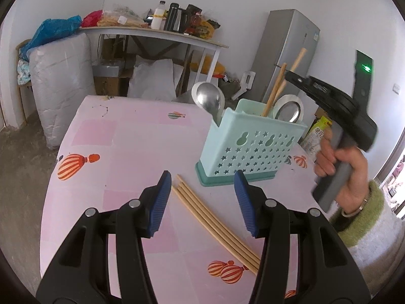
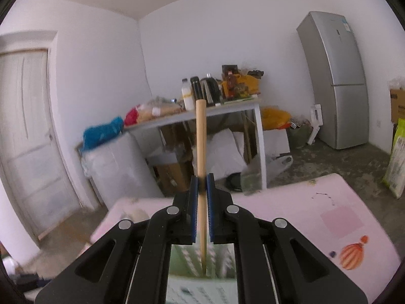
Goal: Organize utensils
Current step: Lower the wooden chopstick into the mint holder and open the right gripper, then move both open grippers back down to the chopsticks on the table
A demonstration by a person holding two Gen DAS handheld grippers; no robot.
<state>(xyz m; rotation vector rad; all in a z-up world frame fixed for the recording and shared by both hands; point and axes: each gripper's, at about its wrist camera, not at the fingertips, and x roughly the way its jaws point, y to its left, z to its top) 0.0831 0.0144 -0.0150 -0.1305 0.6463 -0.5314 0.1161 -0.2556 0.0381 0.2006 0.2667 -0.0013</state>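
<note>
A mint-green utensil holder [image 1: 249, 141] stands on the pink table [image 1: 126, 136]. It holds two metal spoons [image 1: 208, 100] and chopsticks [image 1: 274, 93]. Several wooden chopsticks [image 1: 215, 224] lie on the table between the fingers of my left gripper [image 1: 201, 201], which is open just above them. My right gripper [image 2: 201, 188] is shut on one chopstick [image 2: 201, 139], held upright with its tip over the holder [image 2: 200, 261]. The right gripper [image 1: 291, 74] also shows in the left wrist view, above the holder's right compartment.
A cluttered side table [image 1: 157, 34] and a grey fridge [image 1: 291, 50] stand behind the pink table. A white sack [image 1: 60, 83] stands at the left. A green packet [image 1: 316, 136] sits beyond the holder's right side.
</note>
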